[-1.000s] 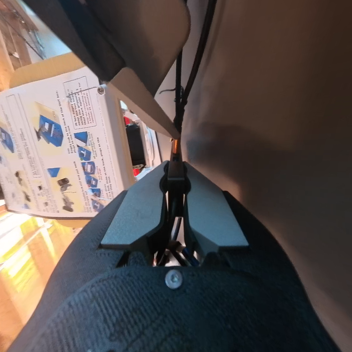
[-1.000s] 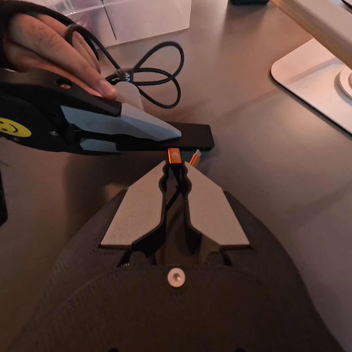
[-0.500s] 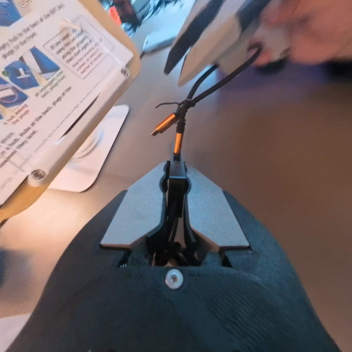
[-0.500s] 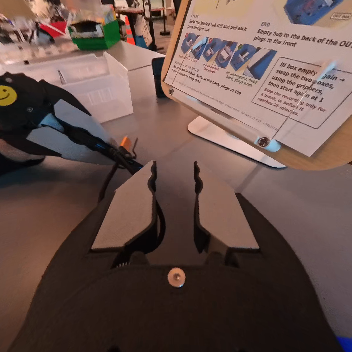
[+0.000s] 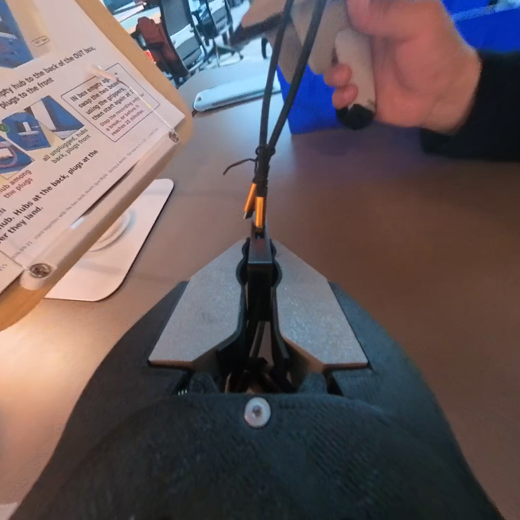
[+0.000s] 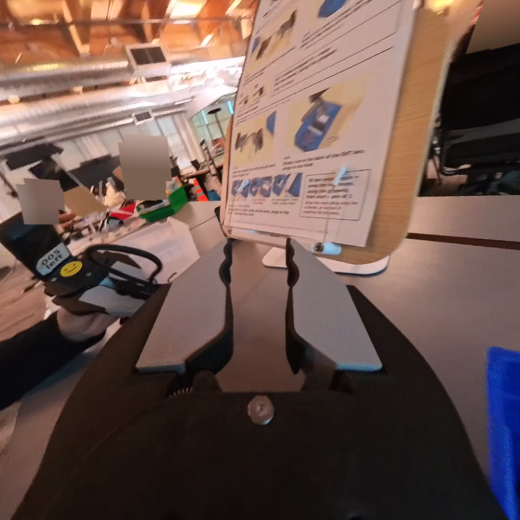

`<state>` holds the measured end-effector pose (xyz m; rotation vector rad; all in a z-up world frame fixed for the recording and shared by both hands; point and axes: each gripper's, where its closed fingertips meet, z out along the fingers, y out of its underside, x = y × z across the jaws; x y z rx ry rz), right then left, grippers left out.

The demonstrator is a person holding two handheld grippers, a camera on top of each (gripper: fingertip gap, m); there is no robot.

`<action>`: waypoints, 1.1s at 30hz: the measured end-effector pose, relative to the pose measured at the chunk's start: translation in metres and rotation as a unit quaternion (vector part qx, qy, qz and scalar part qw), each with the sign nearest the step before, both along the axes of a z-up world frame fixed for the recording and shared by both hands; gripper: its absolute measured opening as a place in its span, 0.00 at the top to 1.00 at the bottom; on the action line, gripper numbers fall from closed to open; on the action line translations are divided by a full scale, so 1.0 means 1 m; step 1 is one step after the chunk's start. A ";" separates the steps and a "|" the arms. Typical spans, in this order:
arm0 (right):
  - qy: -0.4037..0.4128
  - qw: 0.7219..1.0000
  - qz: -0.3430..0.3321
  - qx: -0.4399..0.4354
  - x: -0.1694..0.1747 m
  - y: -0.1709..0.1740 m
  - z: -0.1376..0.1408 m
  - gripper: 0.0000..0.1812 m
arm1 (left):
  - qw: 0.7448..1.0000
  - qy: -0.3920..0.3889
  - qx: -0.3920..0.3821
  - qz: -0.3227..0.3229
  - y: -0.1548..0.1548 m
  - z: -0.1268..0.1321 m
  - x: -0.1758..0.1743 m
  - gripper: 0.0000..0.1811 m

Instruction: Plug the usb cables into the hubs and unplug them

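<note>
My left gripper (image 5: 259, 247) is clamped on the black hub (image 5: 260, 270), held edge-on above the table (image 5: 394, 253). An orange-tipped USB plug (image 5: 259, 215) sits in the hub's far end; a second orange plug (image 5: 249, 204) hangs loose beside it. My right gripper (image 6: 258, 247) is spread wide, empty, facing the instruction board (image 6: 309, 126).

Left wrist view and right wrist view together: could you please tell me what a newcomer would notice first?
In the left wrist view, the left gripper is shut on a black hub, with orange-tipped plugs on a black cable just above it. In the right wrist view, the right gripper is open and empty, facing an instruction board on the table.
</note>
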<state>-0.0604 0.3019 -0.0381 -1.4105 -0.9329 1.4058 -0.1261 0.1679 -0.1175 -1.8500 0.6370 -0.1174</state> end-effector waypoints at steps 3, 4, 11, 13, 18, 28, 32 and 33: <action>0.026 0.999 0.025 -0.022 0.005 -0.001 0.005 0.75 | 0.997 -0.078 0.002 -0.011 -0.002 0.013 -0.003 0.95; 0.040 0.997 0.055 -0.028 0.004 -0.009 0.008 0.72 | 0.995 -0.099 0.003 -0.019 -0.003 0.016 -0.002 0.95; -0.005 0.976 0.215 -0.021 -0.026 -0.074 -0.011 0.67 | 0.980 -0.186 0.002 -0.072 -0.010 0.030 0.012 0.95; -0.032 0.969 0.245 0.018 -0.032 -0.095 -0.020 0.66 | 0.979 -0.189 0.006 -0.081 -0.012 0.033 0.016 0.95; -0.083 0.942 0.314 0.082 -0.040 -0.139 -0.043 0.70 | 0.973 -0.195 0.020 -0.121 -0.020 0.042 0.033 0.95; -0.105 0.936 0.322 0.094 -0.036 -0.138 -0.049 0.96 | 0.983 -0.175 0.014 -0.042 -0.005 0.035 0.011 0.82; -0.087 0.952 0.284 0.071 -0.033 -0.116 -0.039 0.96 | 0.991 -0.123 0.053 0.026 -0.001 0.040 -0.013 0.84; -0.083 0.955 0.274 0.074 -0.032 -0.112 -0.037 0.96 | 0.992 -0.106 0.060 0.040 0.000 0.040 -0.017 0.85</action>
